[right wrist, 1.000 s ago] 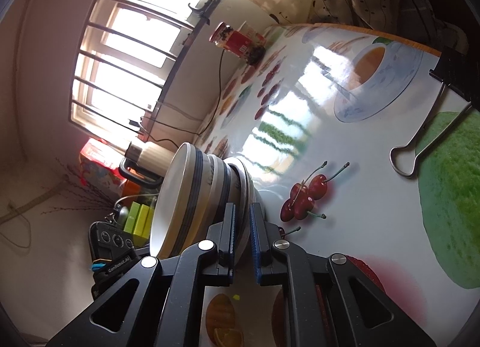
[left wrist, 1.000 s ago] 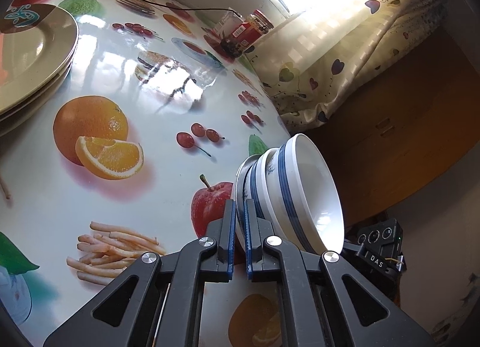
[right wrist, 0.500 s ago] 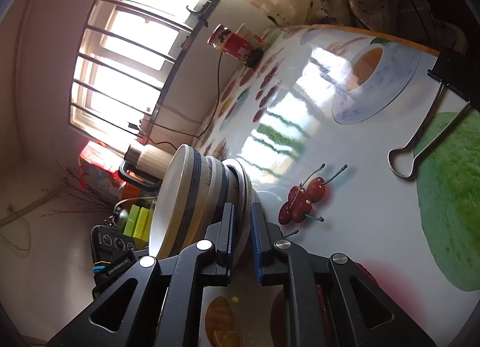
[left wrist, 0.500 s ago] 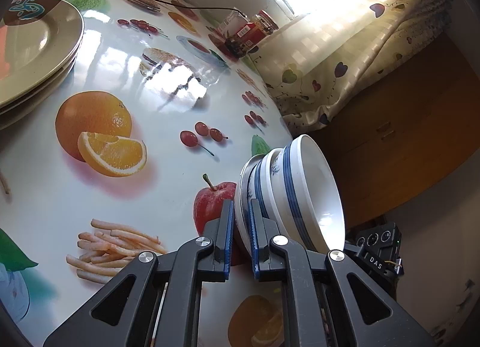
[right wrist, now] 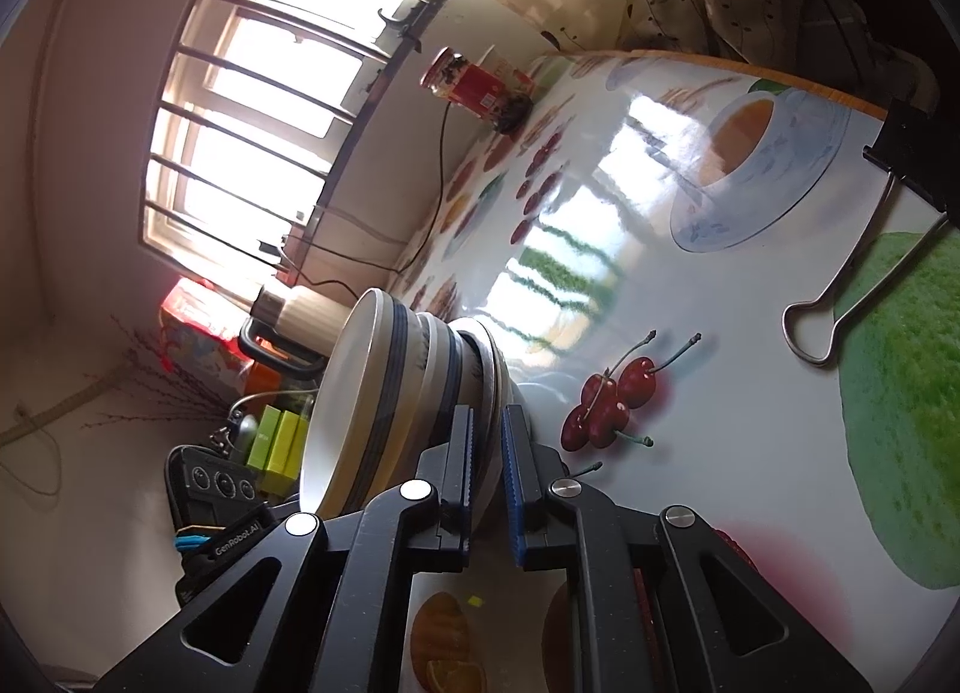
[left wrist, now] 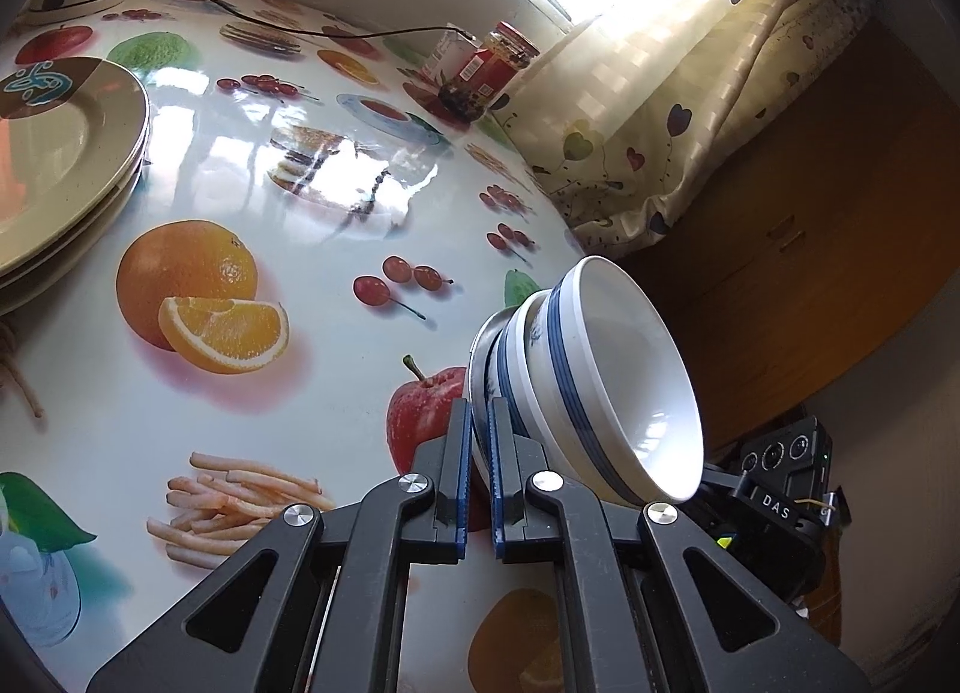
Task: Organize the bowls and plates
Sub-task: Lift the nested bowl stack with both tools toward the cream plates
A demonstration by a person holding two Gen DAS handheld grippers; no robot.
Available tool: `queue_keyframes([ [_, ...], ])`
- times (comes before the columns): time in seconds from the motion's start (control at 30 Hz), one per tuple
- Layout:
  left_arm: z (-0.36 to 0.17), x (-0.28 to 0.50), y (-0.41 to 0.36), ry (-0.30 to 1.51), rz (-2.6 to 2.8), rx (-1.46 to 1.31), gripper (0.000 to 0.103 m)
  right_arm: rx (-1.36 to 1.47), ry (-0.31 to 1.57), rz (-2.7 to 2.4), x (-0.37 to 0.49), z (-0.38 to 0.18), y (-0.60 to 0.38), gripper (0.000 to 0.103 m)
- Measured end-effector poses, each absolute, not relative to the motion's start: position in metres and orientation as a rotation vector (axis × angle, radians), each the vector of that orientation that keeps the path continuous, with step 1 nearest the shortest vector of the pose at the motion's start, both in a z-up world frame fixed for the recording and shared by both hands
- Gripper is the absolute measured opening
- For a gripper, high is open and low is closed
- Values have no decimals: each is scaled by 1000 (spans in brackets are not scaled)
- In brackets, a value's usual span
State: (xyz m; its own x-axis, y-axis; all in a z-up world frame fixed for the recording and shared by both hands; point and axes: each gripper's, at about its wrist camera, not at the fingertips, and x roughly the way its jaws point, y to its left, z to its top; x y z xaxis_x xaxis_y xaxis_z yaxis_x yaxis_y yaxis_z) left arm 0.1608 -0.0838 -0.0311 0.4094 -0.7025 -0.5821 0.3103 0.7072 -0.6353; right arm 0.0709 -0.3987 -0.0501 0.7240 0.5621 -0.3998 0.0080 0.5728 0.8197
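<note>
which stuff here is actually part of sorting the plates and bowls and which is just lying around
Part of the job:
- stack of blue-banded bowls on a small plate, pinched at opposite rims by the left gripper and right gripper
- pile of beige plates

Just lying about:
- red-labelled jar
- binder clip
- black cable
- kettle

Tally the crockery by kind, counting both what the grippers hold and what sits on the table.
Blue-banded bowls: 2
Small dish under the bowls: 1
Beige plates, going by the rims that show: 3
Total: 6
</note>
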Motion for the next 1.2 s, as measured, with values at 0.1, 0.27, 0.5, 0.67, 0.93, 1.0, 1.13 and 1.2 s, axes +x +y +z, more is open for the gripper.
queue_keyframes([
  [0.1,-31,160,-83,947,-666,-468,3,907,706,358,72,-50,-398,11],
  [0.27,-29,160,-84,944,-666,-473,3,907,706,357,72,-50,-398,11],
  [0.5,-25,157,-82,929,-671,-477,3,907,709,361,73,-51,-397,11],
  [0.67,-25,157,-81,934,-667,-477,3,896,702,369,74,-50,-396,11],
  [0.93,-29,158,-80,939,-649,-479,3,873,700,387,75,-49,-393,11],
  [1.0,-29,158,-79,940,-650,-479,3,863,702,391,76,-48,-392,11],
  [1.13,-32,160,-77,946,-652,-502,3,865,699,395,76,-49,-391,11],
  [1.2,-32,160,-78,944,-652,-497,3,858,703,396,78,-48,-391,11],
])
